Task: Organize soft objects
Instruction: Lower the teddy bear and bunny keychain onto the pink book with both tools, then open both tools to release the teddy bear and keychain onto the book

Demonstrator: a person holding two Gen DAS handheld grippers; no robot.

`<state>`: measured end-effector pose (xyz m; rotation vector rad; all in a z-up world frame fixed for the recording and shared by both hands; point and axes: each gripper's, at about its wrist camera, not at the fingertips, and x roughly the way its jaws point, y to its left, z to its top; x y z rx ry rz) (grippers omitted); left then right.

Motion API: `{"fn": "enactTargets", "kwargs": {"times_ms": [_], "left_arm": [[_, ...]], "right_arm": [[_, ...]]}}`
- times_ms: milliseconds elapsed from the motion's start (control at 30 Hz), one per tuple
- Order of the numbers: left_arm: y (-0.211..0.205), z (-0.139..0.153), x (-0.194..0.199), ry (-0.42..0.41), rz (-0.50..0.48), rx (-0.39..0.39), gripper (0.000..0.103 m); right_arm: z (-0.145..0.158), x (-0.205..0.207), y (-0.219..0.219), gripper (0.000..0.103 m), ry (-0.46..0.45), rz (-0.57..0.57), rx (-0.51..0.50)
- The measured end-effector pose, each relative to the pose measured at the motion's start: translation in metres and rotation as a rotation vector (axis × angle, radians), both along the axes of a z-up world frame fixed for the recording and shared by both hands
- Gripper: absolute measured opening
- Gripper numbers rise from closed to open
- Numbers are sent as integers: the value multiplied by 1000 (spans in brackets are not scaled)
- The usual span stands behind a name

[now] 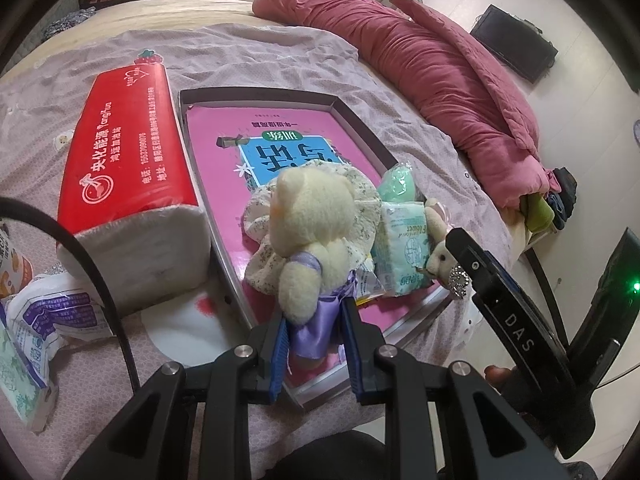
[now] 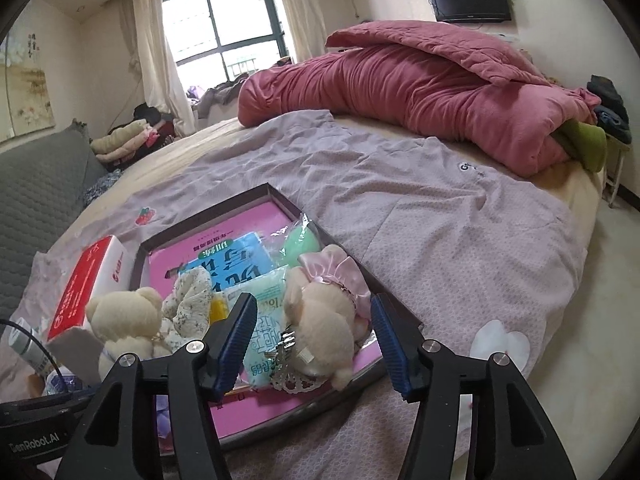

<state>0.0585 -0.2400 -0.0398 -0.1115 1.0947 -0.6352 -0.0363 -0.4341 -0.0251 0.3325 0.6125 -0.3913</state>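
Left wrist: cream bear (image 1: 312, 216), floral hat; lilac dress.

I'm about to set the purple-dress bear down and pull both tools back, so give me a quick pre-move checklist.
1. Left hand-held gripper clamps purple-dress bear by its satin skirt: ok.
2. Bear is over the tray: ok.
3. Right hand-held gripper open, pads clear of pink-dress bear: ok.
4. Pink-dress bear lies inside the tray: ok.
5. Free spot in the tray beside the tissue pack: ok.
6. Bear's underside touching the tray: cannot tell.
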Motion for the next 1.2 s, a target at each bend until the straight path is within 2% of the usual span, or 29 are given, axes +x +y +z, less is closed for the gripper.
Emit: {"fn": "enactTargets", "kwargs": {"times_ms": [500,600,667,900,1033,1200], "left_arm": [[3,-6,-4,54,-15,-39,27],[0,-6,-7,50,-24,-26,33],[-1,-6,-9,43,-29,-18,41],[-2,4,-17,-1,-51,11,52],[-2,6,-18,4,-58,9,62],[3,8,-19,31,-65,-10,63]], "right_arm": [[5,-1,10,61,-10,27,-21],[4,-1,11,61,-7,28,-19],[5,-1,11,61,-7,26,-18],[6,-1,10,61,-9,24,-23],[8,-2,10,61,-11,21,-27],[11,-4,9,63,-15,7,-37]]}}
